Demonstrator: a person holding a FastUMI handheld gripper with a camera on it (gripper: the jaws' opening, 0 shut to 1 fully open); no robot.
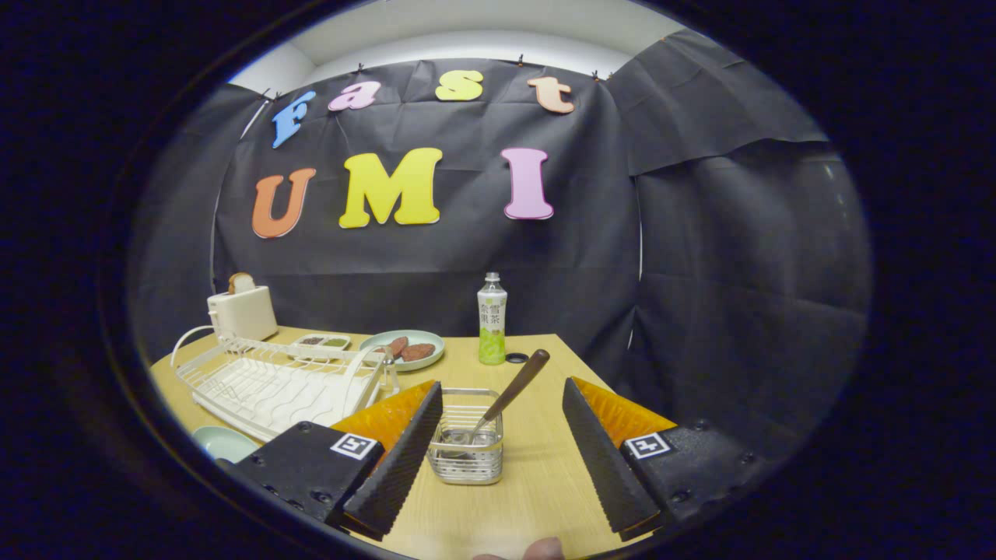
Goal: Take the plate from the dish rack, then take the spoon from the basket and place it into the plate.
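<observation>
My gripper (502,404) is open, its two fingers spread wide above the wooden table (545,482). Between the fingers, close to the left one, stands a small metal wire basket (467,447). A spoon (506,400) leans in it, its brown handle pointing up and to the right. The white dish rack (272,381) lies to the left of the left finger and holds no plate. A pale green plate (224,443) lies on the table in front of the rack, beside the left finger and partly cut off.
A toaster (243,311) with a slice of bread stands behind the rack. A small dish (323,341) and a plate with food (405,350) sit mid-table, beside a green drink bottle (492,330) and a black ring (517,358). A fingertip (541,549) shows nearest me.
</observation>
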